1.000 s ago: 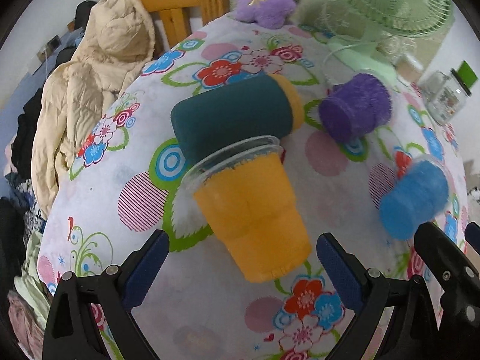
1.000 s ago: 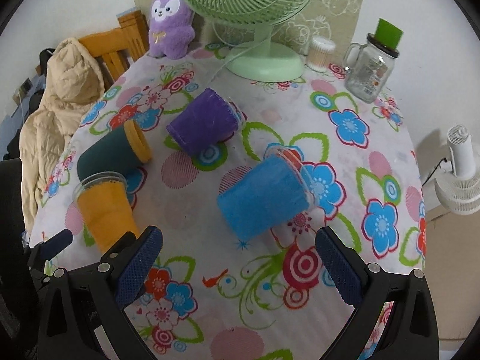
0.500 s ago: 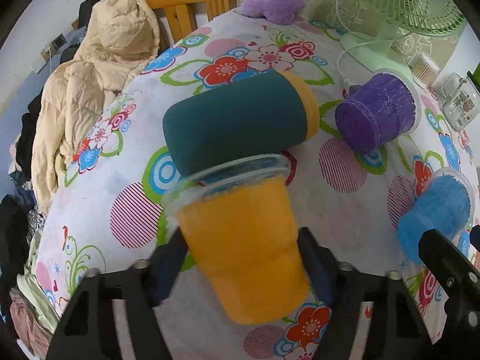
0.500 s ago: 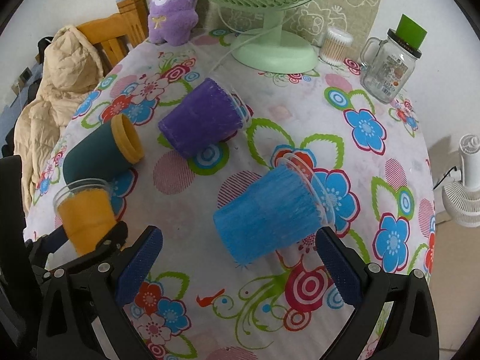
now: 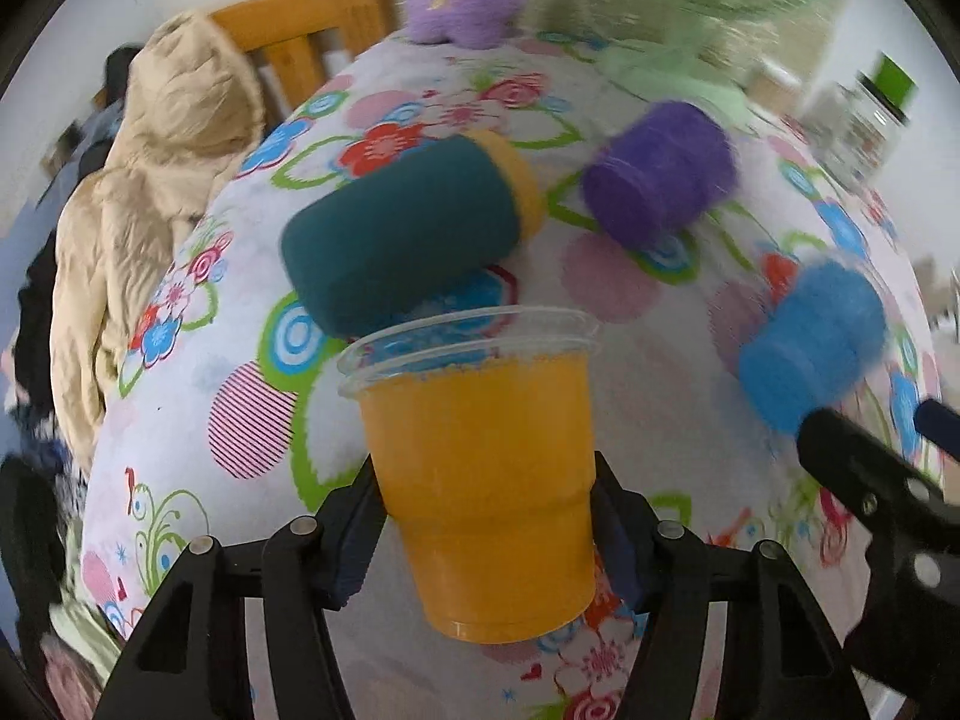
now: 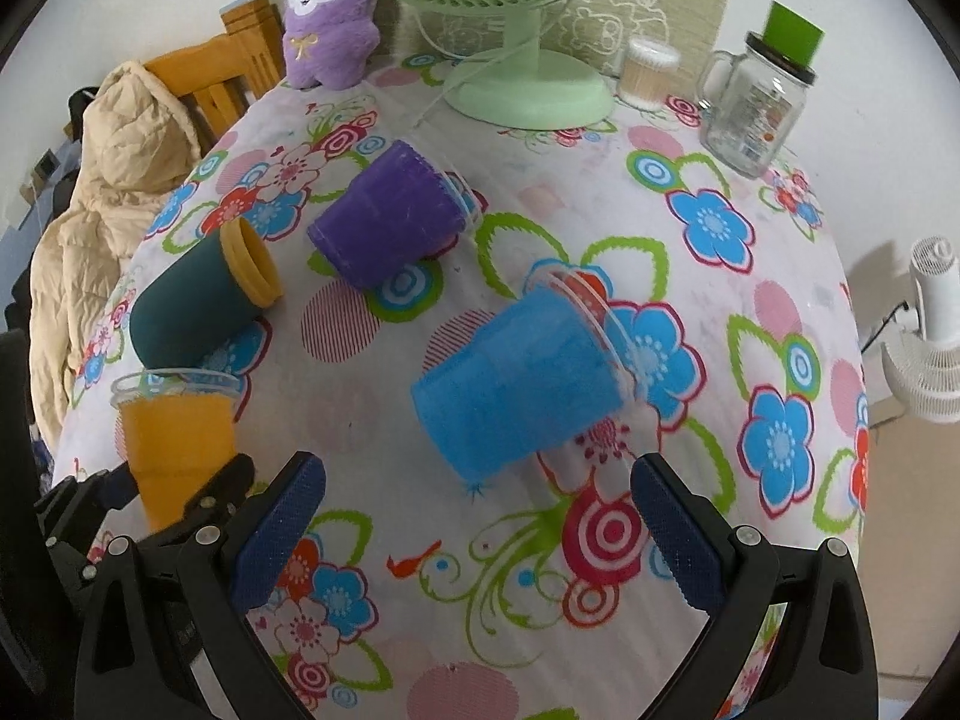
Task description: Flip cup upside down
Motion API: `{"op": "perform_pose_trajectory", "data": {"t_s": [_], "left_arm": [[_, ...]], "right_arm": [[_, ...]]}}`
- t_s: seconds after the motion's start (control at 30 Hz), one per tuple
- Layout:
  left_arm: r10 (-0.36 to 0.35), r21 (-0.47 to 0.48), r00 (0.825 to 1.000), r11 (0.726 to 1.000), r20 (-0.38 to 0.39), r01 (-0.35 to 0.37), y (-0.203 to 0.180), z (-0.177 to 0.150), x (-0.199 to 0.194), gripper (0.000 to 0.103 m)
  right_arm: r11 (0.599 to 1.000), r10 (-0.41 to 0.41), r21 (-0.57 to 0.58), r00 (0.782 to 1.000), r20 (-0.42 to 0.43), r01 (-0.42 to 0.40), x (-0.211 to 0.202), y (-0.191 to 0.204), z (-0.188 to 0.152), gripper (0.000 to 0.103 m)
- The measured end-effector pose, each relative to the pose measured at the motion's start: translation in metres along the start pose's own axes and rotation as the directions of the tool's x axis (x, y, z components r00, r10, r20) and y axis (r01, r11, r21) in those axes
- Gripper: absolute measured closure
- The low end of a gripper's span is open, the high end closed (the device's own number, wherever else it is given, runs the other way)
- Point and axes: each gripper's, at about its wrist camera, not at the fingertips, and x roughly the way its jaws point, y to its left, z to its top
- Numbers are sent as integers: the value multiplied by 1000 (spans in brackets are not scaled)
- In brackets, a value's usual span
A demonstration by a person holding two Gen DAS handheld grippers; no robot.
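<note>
My left gripper (image 5: 483,531) is shut on the orange cup (image 5: 483,456) and holds it mouth up, lifted off the flowered tablecloth (image 5: 198,396). The same cup shows in the right wrist view (image 6: 174,444) at the left, between the left gripper's fingers. My right gripper (image 6: 474,534) is open and empty, just in front of the blue cup (image 6: 516,381), which lies on its side. A purple cup (image 6: 390,222) and a dark green cup with an orange rim (image 6: 198,300) also lie on their sides.
A green fan (image 6: 528,90), a glass jar with a green lid (image 6: 756,114), a cotton swab tub (image 6: 645,69) and a purple plush toy (image 6: 327,18) stand at the table's back. A wooden chair with a beige jacket (image 6: 108,180) is at the left. A small white fan (image 6: 930,336) stands right of the table.
My left gripper has closed on the orange cup and lifted it, turning it more upright. My right gripper has moved slightly nearer the blue cup and stays open.
</note>
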Motion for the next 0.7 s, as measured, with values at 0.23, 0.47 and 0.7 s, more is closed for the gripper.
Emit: {"op": "perform_pose_trajectory", "data": {"t_s": [0.23, 0.47, 0.7], "left_arm": [[-34, 117, 999, 993, -2, 34, -19, -18, -12, 38], [-55, 200, 998, 978, -8, 56, -34, -36, -22, 38], [-71, 252, 997, 965, -12, 72, -51, -51, -21, 37]], "right_arm": [[1000, 7, 28, 1000, -9, -7, -11, -9, -24, 0], [999, -10, 50, 1000, -1, 10, -22, -16, -51, 0], [995, -33, 99, 999, -1, 33, -27, -28, -75, 0]]}}
